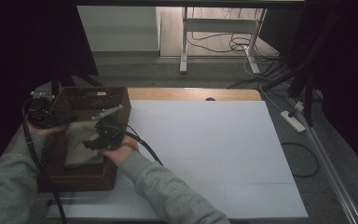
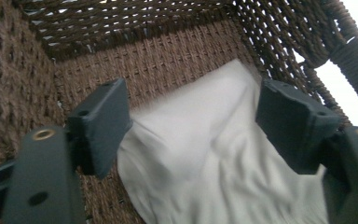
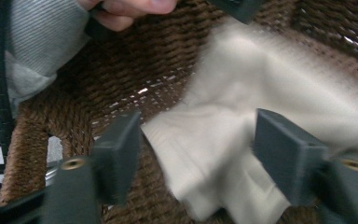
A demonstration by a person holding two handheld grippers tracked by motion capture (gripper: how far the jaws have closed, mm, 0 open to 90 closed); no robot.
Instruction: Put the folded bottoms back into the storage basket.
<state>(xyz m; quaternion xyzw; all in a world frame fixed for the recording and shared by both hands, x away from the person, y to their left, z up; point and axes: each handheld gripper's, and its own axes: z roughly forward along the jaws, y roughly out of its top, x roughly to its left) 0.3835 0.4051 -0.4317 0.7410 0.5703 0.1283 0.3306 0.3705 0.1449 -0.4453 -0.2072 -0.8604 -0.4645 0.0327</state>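
Cloth [image 1: 80, 144] lay inside the basket [image 1: 77, 179], a pale, soft piece slumped over the woven floor and rumpled into folds. We judged it light and limp: it would sag and drape from wherever it was taken, so a raised fold or an edge looked the best place to pinch, not the flat middle, where a gripper would only scrape the weave.

Our left gripper [image 2: 191, 116] reached in from the basket's left side, jaws wide, the cloth [image 2: 205, 158] lying between them with neither pad pressing it. Our right gripper [image 3: 198, 149] came in over the near right wall, jaws likewise spread, a folded corner of cloth [image 3: 214, 158] sitting in the gap, free of both pads. In that view the other hand [image 3: 130, 9] showed at the top, with a grey sleeve [image 3: 42, 42] beside it.

Beyond, the basket stood on the left end of the white bench [image 1: 205, 154], and cables [image 1: 303, 158] trailed over the floor.
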